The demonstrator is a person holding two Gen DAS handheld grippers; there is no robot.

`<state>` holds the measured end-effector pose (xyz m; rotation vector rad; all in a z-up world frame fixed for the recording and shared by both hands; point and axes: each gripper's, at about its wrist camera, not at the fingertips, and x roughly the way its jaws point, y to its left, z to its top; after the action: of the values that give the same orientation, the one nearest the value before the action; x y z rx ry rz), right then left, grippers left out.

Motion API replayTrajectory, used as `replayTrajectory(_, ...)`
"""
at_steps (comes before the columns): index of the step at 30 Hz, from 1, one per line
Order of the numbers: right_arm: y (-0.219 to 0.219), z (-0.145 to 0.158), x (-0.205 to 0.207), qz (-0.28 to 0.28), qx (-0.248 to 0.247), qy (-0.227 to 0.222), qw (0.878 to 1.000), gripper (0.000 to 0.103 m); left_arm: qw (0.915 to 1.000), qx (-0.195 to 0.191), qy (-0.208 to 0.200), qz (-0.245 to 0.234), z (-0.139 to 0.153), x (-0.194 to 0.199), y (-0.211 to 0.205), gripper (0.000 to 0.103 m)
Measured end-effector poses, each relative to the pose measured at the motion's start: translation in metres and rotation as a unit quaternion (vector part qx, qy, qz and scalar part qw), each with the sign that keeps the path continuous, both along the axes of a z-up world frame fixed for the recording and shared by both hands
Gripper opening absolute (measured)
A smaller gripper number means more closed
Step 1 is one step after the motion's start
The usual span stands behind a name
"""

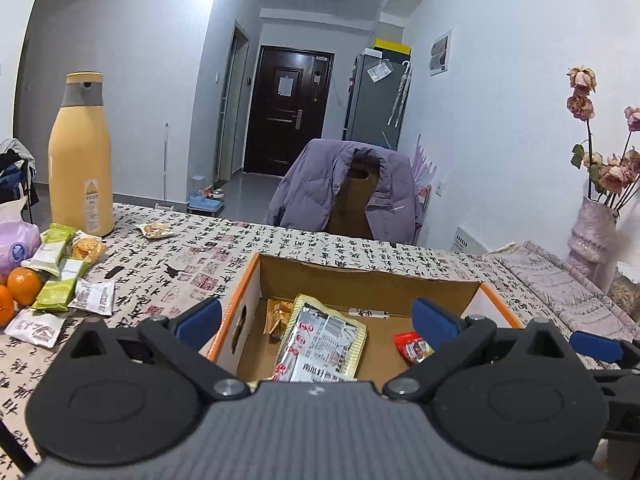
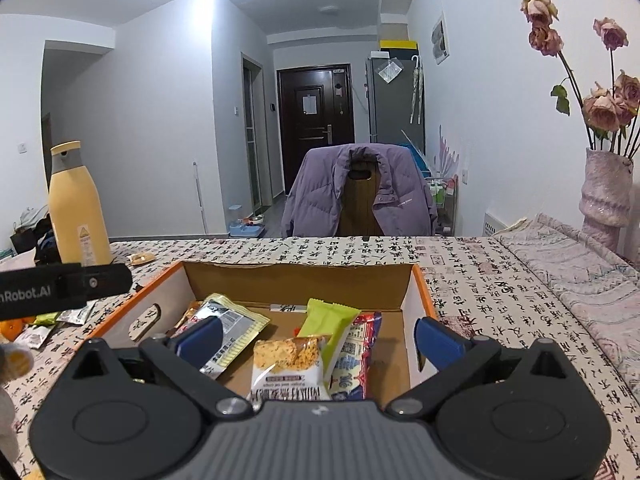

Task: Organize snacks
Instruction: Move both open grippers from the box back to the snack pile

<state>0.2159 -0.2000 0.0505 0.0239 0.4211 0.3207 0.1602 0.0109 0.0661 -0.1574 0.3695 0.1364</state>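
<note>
An open cardboard box with an orange rim sits on the table. In the left wrist view it holds a large silver-and-yellow packet, a red packet and a gold packet. My left gripper hovers open over the box's near left side, holding nothing. My right gripper is open above the box; a white crispy-snack packet, a green packet and a blue-and-red packet lie below it. Several loose snack packets lie left of the box.
A tall yellow bottle, oranges and a tissue pack stand at the table's left. One small snack lies near the far edge. A vase of dried roses is at right. A chair with a purple jacket stands behind.
</note>
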Motion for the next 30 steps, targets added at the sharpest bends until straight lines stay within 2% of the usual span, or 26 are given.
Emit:
replayTrajectory(13, -0.022, -0.007, -0.033, 0.0, 0.001, 0.009, 1.0, 0.103, 0.9999, 0.008, 0.007, -0.008, -0.008, -0.037, -0.002, 0.103)
replayTrajectory(30, -0.047, -0.032, -0.065, 0.008, -0.005, 0.046, 0.999, 0.103, 0.9987, 0.033, 0.027, -0.027, -0.039, -0.071, 0.009, 0.103)
